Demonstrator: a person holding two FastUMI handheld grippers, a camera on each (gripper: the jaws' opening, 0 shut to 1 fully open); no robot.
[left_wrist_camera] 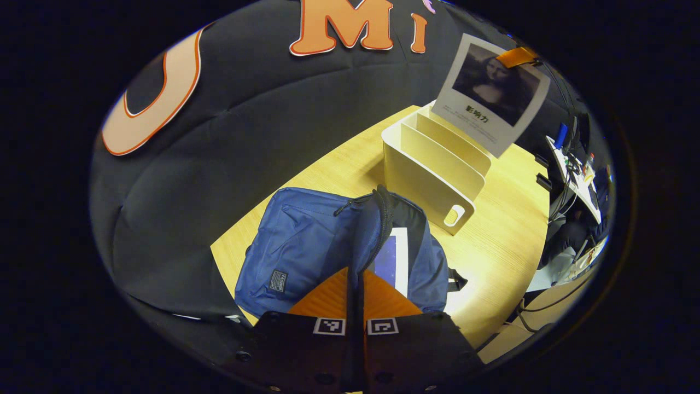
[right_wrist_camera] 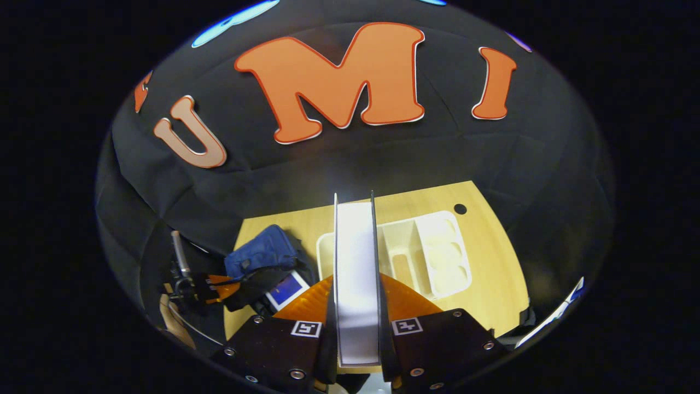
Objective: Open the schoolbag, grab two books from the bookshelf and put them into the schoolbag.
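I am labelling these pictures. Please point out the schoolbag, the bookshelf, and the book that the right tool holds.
schoolbag (left_wrist_camera: 298, 241): left gripper view, on its blue front panel.
bookshelf (left_wrist_camera: 432, 180): left gripper view, on its cream side wall.
book (right_wrist_camera: 356, 262): right gripper view, on its white page edge.

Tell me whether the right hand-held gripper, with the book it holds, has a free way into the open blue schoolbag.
Probably yes. The right hand-held gripper clamps a white-edged book above the cream plastic bookshelf. The left hand-held gripper pinches the blue fabric schoolbag flap open, and one purple-covered book inside leaves room.
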